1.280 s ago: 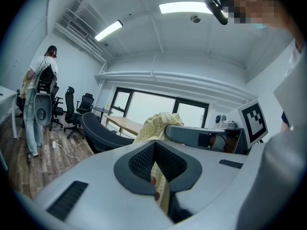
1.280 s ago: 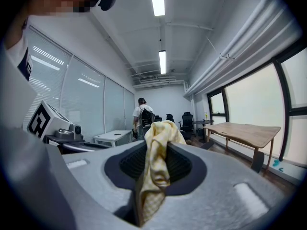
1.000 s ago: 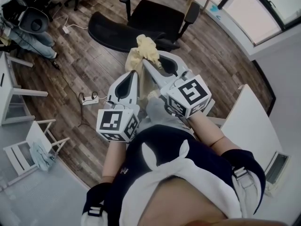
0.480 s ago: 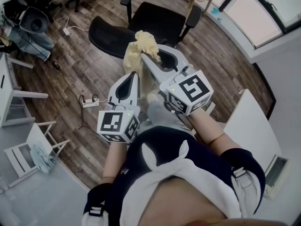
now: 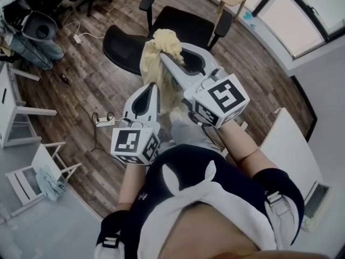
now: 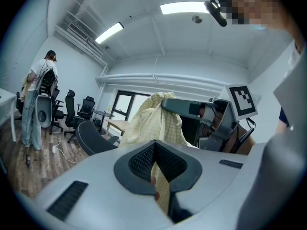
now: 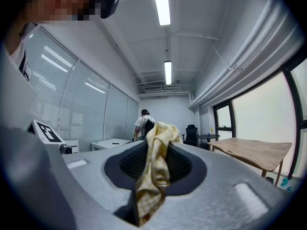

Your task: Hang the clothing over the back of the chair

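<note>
Yellow checked clothing point(image 5: 153, 63) hangs in the air between the two grippers, clear of the wooden floor point(image 5: 91, 85). On the left, the left gripper point(image 5: 153, 86) has its fingers point(image 6: 139, 162) pressed together on a lower fold, and the cloth runs down through the pinch. To the right and higher, the right gripper point(image 5: 163, 58) pinches a bunched top edge, which puffs out above its fingers point(image 7: 184, 164). Beyond both stands the black chair point(image 5: 183, 20), its backrest point(image 5: 121, 42) nearest the person and bare. By my reading, the pick-up is done and the clothing is close to the chair. What is left is to raise it above the backrest, lay it across the top edge so that it falls on both sides, and then let go.
</note>
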`<state>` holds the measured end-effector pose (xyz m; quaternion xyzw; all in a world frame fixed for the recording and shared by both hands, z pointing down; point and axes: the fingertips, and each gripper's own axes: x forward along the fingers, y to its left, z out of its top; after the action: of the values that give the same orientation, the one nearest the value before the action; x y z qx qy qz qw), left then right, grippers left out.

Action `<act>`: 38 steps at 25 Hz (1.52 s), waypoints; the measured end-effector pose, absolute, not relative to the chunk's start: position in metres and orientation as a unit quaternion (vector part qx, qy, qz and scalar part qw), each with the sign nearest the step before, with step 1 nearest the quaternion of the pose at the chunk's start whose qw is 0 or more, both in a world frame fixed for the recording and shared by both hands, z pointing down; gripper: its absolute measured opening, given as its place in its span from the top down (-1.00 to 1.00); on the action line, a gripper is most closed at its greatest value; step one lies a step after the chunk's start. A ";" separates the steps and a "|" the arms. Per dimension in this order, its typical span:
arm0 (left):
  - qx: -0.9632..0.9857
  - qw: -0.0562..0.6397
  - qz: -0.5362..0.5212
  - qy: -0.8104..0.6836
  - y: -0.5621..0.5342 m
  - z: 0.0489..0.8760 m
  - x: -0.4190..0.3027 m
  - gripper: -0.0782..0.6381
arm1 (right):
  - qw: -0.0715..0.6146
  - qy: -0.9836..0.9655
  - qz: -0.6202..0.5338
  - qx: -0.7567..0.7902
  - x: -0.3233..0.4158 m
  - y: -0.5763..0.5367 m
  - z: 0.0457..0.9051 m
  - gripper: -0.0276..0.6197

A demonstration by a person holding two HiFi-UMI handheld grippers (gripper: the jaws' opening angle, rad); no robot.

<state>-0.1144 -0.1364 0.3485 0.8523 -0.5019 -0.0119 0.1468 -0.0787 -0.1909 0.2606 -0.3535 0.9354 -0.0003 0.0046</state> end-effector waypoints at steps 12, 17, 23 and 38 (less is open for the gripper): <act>0.852 0.146 -0.015 -0.503 -0.171 0.342 -0.113 0.77 | 0.012 0.935 0.009 -0.354 -0.073 -0.237 0.243 0.61; 0.852 0.148 -0.015 -0.502 -0.189 0.343 -0.107 0.77 | 0.008 0.935 -0.001 -0.355 -0.065 -0.257 0.250 0.61; 0.852 0.151 -0.012 -0.502 -0.209 0.346 -0.104 0.77 | 0.001 0.934 -0.010 -0.356 -0.058 -0.279 0.261 0.61; 0.851 0.164 -0.002 -0.499 -0.239 0.355 -0.092 0.77 | -0.024 0.933 -0.025 -0.359 -0.043 -0.316 0.284 0.61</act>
<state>-0.0917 -0.2386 0.3551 0.8509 -0.4991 -0.0016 0.1636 -0.0430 -0.3158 0.2844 -0.3593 0.9326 -0.0246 -0.0243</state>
